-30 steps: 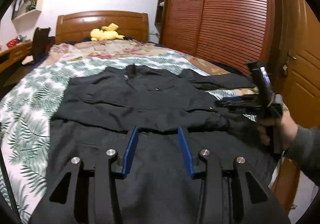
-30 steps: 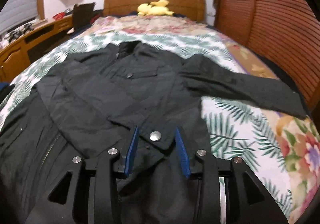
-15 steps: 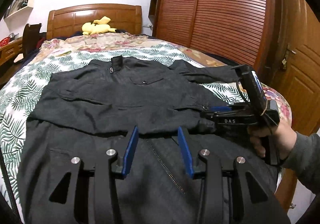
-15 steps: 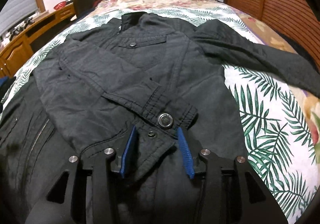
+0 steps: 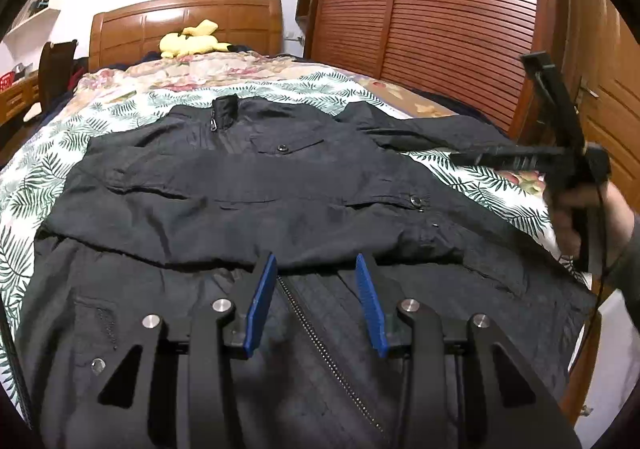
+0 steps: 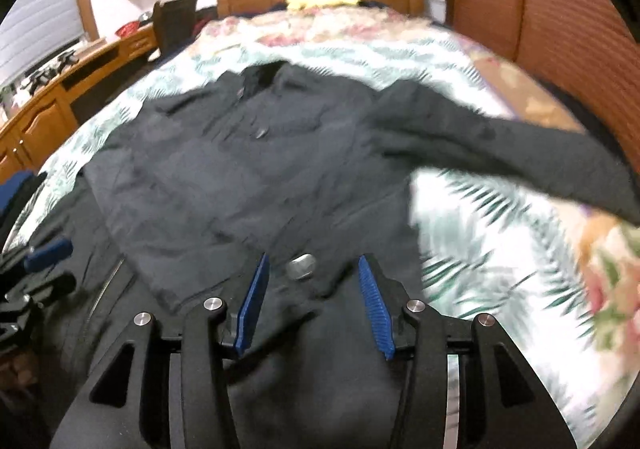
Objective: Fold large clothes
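A black jacket [image 5: 280,201] lies flat, front up, on the bed, with one sleeve folded across its body. Its other sleeve [image 6: 500,153] stretches out to the right. My left gripper [image 5: 316,257] hovers open over the lower zip [image 5: 320,333], and nothing sits between its blue pads. My right gripper [image 6: 313,261] hangs over the folded sleeve's cuff and its metal snap [image 6: 300,272]. Its jaws are opening and the pads stand clear of the cloth. In the left wrist view, a hand holds the right gripper [image 5: 456,157] above the jacket's right side.
The bed has a leaf-print cover [image 5: 48,153] and a wooden headboard [image 5: 188,25] with a yellow plush toy [image 5: 192,43] in front of it. Slatted wardrobe doors [image 5: 460,29] run along the right side. A wooden desk [image 6: 60,97] and a chair [image 6: 176,21] stand on the left.
The right jaws have widened around the cuff, and that gripper has drawn back from the cloth. The left gripper has moved in closer over the jacket's lower half.
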A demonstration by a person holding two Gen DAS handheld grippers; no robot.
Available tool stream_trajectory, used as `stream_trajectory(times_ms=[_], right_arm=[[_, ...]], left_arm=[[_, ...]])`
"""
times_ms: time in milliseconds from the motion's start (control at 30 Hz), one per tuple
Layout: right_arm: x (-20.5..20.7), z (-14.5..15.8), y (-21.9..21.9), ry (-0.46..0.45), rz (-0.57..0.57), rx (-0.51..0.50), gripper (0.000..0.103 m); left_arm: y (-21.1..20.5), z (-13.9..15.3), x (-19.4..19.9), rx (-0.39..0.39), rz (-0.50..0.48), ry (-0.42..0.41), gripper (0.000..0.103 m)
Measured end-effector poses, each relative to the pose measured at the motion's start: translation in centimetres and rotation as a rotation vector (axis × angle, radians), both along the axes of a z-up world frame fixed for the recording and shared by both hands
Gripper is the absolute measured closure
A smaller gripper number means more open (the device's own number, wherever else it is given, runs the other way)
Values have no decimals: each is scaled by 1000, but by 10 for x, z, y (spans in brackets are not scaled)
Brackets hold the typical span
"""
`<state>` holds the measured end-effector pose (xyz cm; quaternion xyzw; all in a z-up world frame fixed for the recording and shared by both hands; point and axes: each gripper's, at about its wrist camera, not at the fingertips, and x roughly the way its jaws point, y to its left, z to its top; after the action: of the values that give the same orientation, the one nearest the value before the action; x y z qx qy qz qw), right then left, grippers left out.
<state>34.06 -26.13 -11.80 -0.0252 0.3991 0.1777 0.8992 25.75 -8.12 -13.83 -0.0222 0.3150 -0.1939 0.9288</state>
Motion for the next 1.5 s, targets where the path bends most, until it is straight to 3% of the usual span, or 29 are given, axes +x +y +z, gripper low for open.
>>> stream_trajectory(times_ms=[367, 433, 600, 1100, 1267, 1300, 1367, 1400, 1500], right_arm=[[77, 30, -145, -57, -294, -106, 39], [88, 30, -170, -57, -351, -90, 32], [111, 25, -218, -20, -484, -79, 28], [134, -18, -290, 106, -706, -134, 28], [136, -26, -301, 142, -747, -92, 28], [137, -27, -299, 143, -739, -93, 32], [139, -27, -292, 138, -698, -104, 61], [140, -26, -285, 137, -659, -102, 81], [138, -14, -258, 86, -587, -140, 93]], left_arm=[[-8, -5, 8, 12, 3, 18, 63], [-10, -7, 9, 21, 1, 23, 63], [-13, -8, 13, 34, -2, 31, 63], [-18, -12, 17, 53, -10, 46, 63], [-19, -13, 16, 54, -14, 49, 63], [-19, -13, 16, 56, -15, 48, 63], [-19, -13, 16, 59, -17, 46, 63], [-19, -13, 16, 60, -17, 46, 63], [-18, -12, 14, 58, -18, 41, 63]])
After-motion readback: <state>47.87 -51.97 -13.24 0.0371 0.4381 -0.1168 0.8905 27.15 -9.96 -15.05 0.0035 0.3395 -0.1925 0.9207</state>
